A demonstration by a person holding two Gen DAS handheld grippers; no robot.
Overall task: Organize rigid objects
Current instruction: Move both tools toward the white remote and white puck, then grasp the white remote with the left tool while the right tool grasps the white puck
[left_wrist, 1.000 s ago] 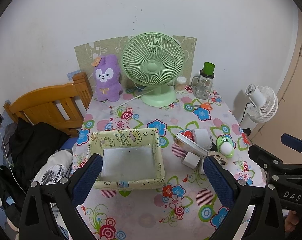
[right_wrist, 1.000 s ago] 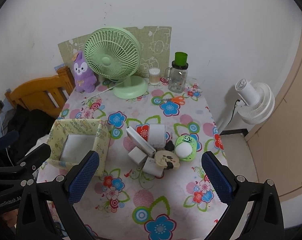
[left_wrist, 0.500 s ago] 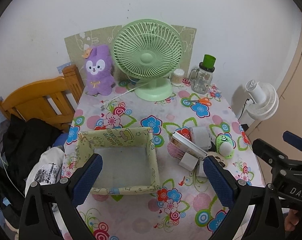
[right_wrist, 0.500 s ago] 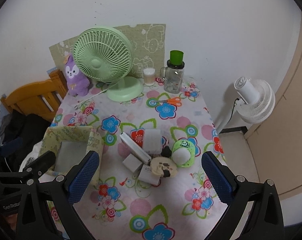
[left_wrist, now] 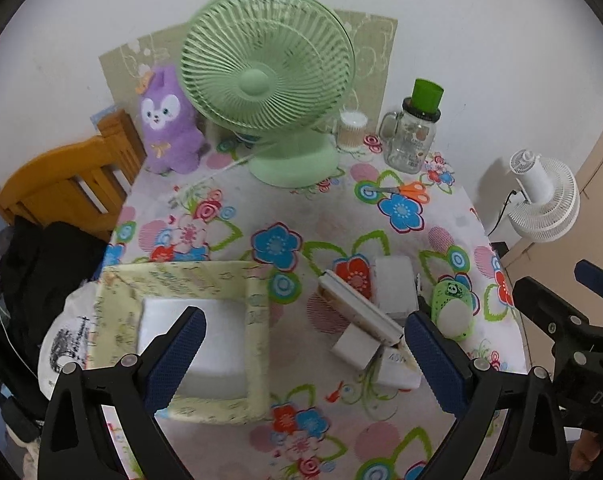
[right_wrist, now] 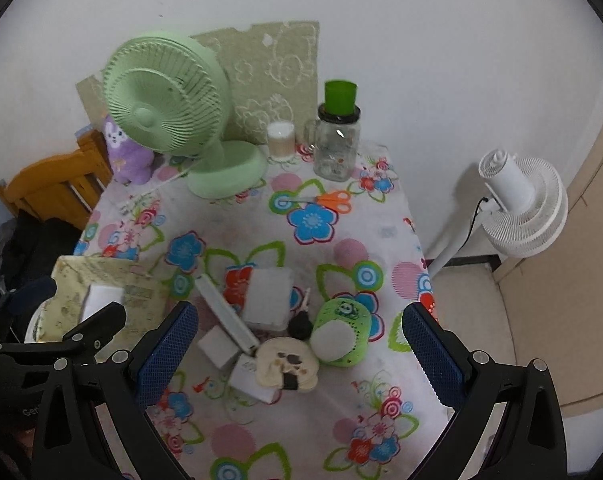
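Note:
A pale yellow patterned box [left_wrist: 257,340] with a white inside stands at the table's left; it also shows in the right wrist view [right_wrist: 101,280]. A pile of small items lies to its right: a long white case [right_wrist: 225,314], a white block [right_wrist: 267,294], small white boxes [right_wrist: 217,346], a cream round toy [right_wrist: 287,366], a black key fob [right_wrist: 299,326] and a green panda gadget [right_wrist: 341,332]. My left gripper [left_wrist: 301,356] is open, above the box's right wall. My right gripper [right_wrist: 301,354] is open, above the pile.
A green desk fan [left_wrist: 267,68], a purple plush [left_wrist: 167,120], a cotton-swab jar [left_wrist: 351,130], a glass jar with a green lid [left_wrist: 415,132] and orange scissors [right_wrist: 325,201] stand at the back of the flowered table [right_wrist: 293,432]. A white floor fan [right_wrist: 521,200] is right, a wooden chair [left_wrist: 61,188] left.
Both grippers have moved forward and lower toward the table. The box and the pile appear larger and nearer. Nothing on the table has moved.

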